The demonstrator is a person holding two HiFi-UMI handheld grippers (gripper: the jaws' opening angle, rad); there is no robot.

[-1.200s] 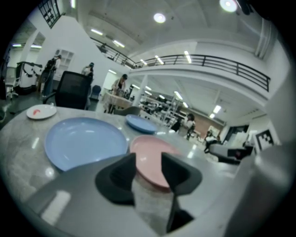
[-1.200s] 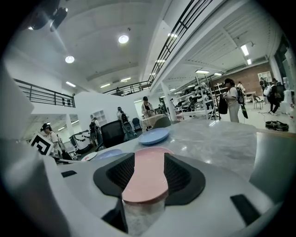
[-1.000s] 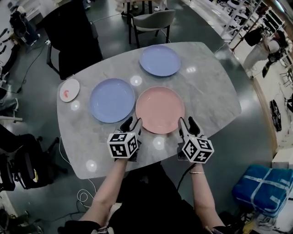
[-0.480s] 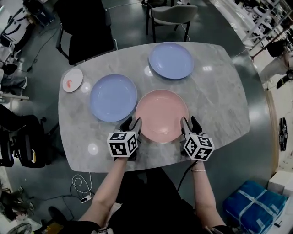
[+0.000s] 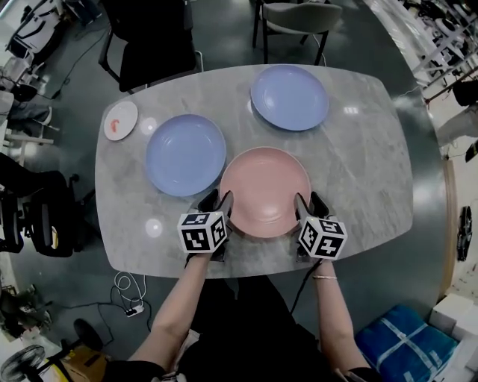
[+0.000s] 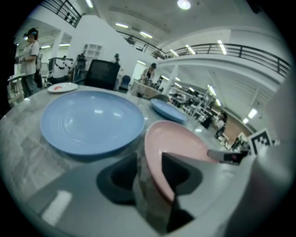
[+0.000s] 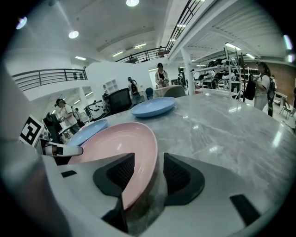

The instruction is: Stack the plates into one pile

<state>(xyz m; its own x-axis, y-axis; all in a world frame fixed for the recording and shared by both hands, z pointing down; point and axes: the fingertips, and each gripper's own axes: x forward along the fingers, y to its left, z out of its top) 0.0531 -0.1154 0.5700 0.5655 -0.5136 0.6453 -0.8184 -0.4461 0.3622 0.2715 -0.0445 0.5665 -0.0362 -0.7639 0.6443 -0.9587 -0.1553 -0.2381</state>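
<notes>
pink round plate (image 5: pixel 265 190) flat on the grey marble oval table (image 5: pixel 358 171), nearest the front edge, flanked by both tools. left gripper (image 5: pixel 217 200) at the plate's near-left rim, marker cube toward the person, jaws parted wide with one on each side of the rim. seen from the left gripper view: pink rim running up between the two dark pads, a strip of marble showing between the rim and the left pad, no squeeze on it. right gripper (image 5: pixel 309 201) at the near-right rim, mirrored, jaws equally wide. seen from the right gripper view: rim close against the left pad, a clear gap of marble before the right pad, again no squeeze.

large light-blue round plate (image 5: pixel 185 154) just beside the pink one on its far-left, rims close, contact not clear. second light-blue round plate (image 5: pixel 290 97) farther back toward the right, apart from both others. small white round dish with a red mark (image 5: pixel 120 120) near the table's far-left edge, well apart from the pink plate. black chair (image 5: pixel 153 45) and grey chair (image 5: pixel 299 19) behind the far edge. no plate on another.
</notes>
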